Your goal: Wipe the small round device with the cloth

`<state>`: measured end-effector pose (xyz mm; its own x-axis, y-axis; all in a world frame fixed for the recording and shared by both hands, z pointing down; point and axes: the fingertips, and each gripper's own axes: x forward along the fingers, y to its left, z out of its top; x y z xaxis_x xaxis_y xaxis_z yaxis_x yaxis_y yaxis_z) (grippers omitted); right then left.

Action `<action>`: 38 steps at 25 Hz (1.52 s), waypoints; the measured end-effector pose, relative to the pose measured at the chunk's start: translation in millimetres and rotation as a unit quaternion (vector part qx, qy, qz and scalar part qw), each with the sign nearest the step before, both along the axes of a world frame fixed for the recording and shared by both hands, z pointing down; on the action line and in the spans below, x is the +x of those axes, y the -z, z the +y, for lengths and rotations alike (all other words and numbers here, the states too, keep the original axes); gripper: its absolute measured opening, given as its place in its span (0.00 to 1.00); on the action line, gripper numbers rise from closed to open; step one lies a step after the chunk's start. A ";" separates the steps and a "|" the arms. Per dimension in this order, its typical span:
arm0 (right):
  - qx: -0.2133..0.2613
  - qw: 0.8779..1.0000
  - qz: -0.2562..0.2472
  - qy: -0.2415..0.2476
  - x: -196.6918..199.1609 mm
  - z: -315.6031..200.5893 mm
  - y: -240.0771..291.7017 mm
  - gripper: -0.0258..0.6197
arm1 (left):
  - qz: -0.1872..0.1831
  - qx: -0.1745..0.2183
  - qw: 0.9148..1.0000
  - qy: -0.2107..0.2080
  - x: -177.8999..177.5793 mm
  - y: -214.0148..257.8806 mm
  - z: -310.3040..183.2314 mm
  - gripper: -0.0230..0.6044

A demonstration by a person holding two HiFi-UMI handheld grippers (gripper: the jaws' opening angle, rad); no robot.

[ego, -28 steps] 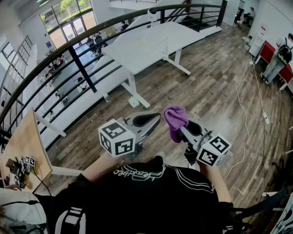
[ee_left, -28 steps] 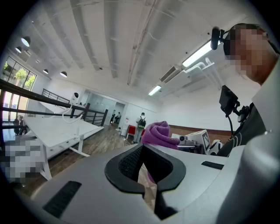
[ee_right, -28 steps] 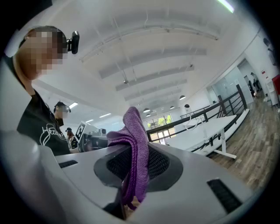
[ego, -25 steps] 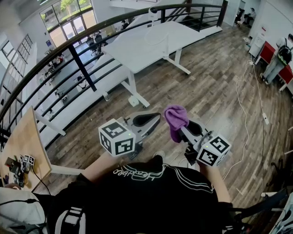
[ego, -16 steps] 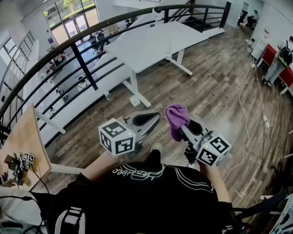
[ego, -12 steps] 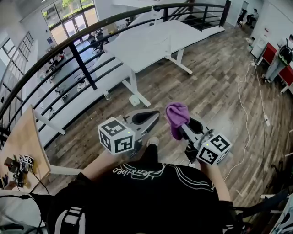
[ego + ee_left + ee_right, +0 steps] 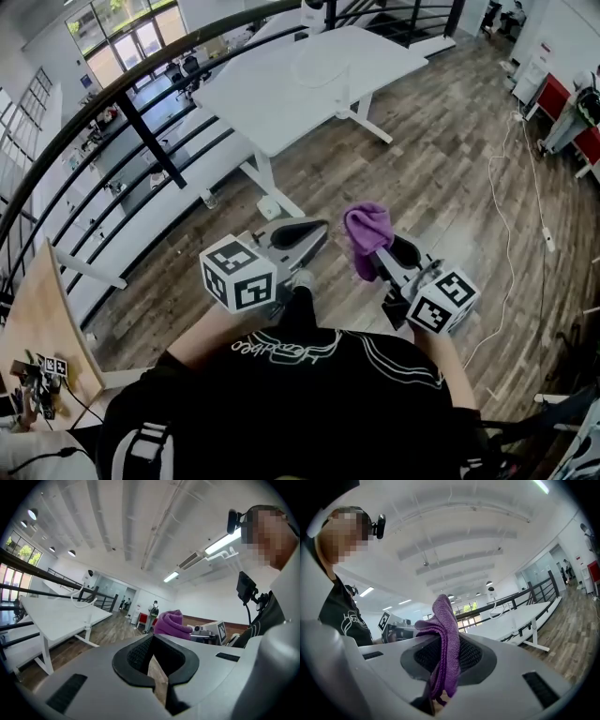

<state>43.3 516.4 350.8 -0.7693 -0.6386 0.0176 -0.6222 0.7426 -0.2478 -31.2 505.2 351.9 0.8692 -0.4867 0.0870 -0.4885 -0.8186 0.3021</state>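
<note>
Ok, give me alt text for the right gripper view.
The right gripper is shut on a purple cloth that sticks up from its jaws. Behind it stand a white table and a dark railing, with the person's black shirt at left.

Purple cloth (image 7: 367, 230), black-and-white marker cubes (image 7: 238, 274), brown plank floor (image 7: 450, 159), seemingly white-lettered black top (image 7: 300, 412).

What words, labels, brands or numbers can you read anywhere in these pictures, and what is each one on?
On the black shirt: white script lettering, upside down and too warped to read reliably.
On the two black-and-white marker cubes: square code patterns only, no words or numbers.
On the white panel beside the red cabinet: a small mark, too small to read.
No other text shows.
</note>
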 end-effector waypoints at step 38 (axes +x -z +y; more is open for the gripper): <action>0.085 0.996 0.035 -0.011 -23.7 -606.3 75.8 0.14 | -0.057 0.033 0.994 0.083 -60.3 39.9 -613.8 0.05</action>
<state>19.7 -89.9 275.0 -0.7563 -0.6531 -0.0389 -0.6495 0.7566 -0.0761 -91.4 -108.6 312.0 0.7630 -0.6302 0.1436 -0.6463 -0.7404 0.1846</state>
